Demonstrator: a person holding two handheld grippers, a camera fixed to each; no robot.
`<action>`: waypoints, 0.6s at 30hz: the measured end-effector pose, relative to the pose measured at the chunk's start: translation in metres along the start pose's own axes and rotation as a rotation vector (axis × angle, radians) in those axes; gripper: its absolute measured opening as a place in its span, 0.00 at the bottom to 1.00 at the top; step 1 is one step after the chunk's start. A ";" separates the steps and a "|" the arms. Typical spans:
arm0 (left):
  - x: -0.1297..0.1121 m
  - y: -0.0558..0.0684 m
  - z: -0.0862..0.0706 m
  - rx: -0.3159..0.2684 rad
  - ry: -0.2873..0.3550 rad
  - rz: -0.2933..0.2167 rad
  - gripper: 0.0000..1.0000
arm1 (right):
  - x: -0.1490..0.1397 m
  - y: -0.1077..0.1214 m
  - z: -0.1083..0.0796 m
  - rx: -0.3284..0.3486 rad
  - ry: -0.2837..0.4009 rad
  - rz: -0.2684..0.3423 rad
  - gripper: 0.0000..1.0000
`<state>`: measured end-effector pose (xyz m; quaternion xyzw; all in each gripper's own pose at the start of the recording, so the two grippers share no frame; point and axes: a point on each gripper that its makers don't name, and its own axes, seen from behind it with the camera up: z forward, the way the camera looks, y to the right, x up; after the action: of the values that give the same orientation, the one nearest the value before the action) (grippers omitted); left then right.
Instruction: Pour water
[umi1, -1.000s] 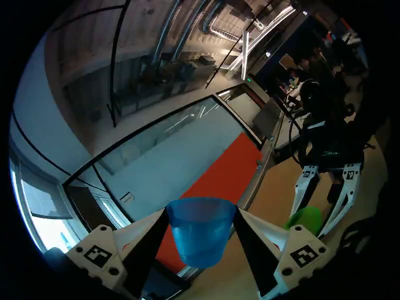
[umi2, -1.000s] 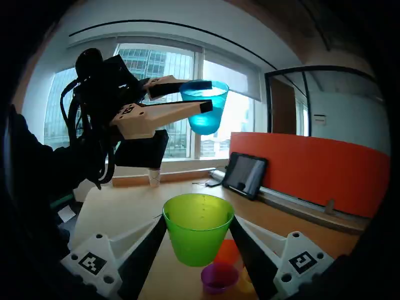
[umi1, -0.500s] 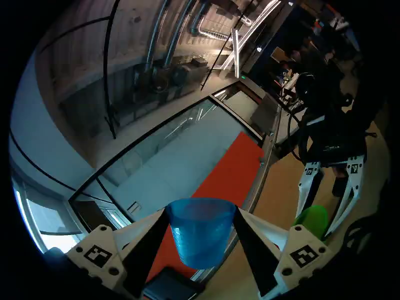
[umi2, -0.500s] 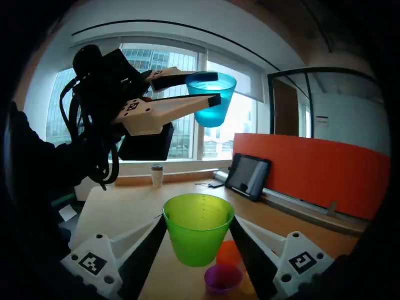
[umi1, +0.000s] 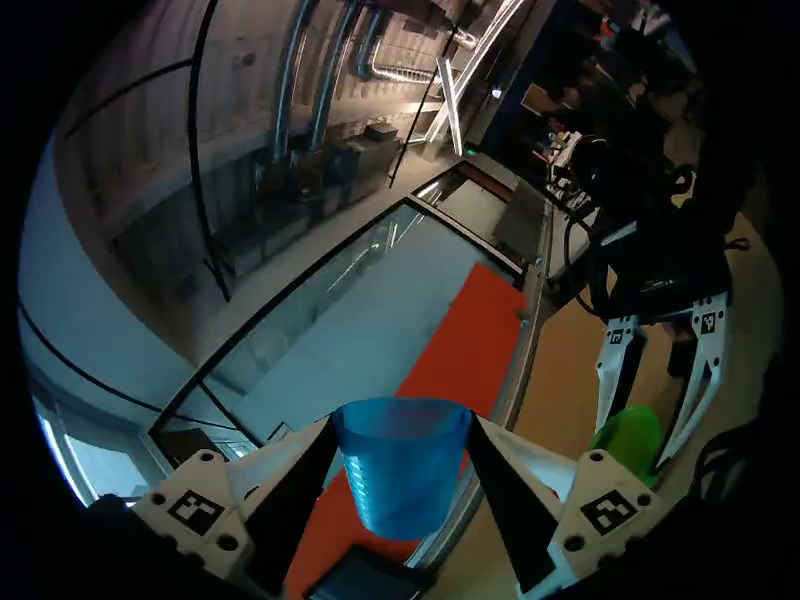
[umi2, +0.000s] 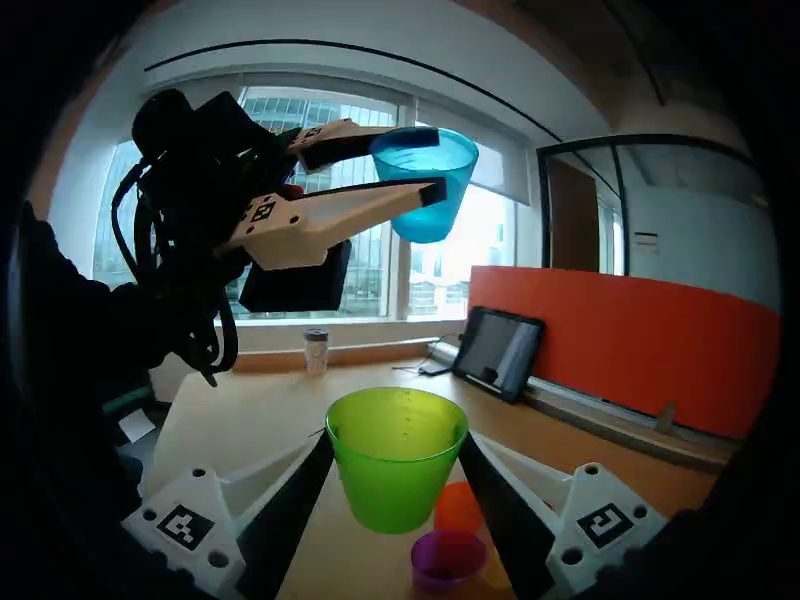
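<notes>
the raised cup (umi2: 425, 216) was blue, the lower cup (umi2: 397, 470) green. the partition (umi2: 640, 340) was orange, the desk (umi2: 250, 410) tan.

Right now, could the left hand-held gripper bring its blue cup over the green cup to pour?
Probably yes. The left hand-held gripper holds the blue cup higher than the green cup, with open air between them and nothing in the way.

Left claw (umi1: 402, 432) high, right claw (umi2: 397, 442) low, clamped
</notes>
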<state>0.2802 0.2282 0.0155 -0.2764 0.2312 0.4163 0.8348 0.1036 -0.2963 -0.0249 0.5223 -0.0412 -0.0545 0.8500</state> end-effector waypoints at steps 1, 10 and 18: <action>0.001 0.000 0.000 0.000 0.002 0.009 0.88 | 0.000 0.000 0.000 0.000 0.001 0.000 0.90; 0.007 -0.001 0.001 -0.002 0.017 0.066 0.88 | 0.001 0.003 -0.001 -0.005 0.004 0.000 0.90; 0.010 0.001 0.001 -0.005 0.025 0.101 0.88 | 0.002 0.006 -0.002 -0.014 0.008 0.002 0.90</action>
<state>0.2851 0.2348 0.0094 -0.2714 0.2543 0.4551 0.8090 0.1064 -0.2921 -0.0204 0.5166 -0.0377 -0.0519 0.8538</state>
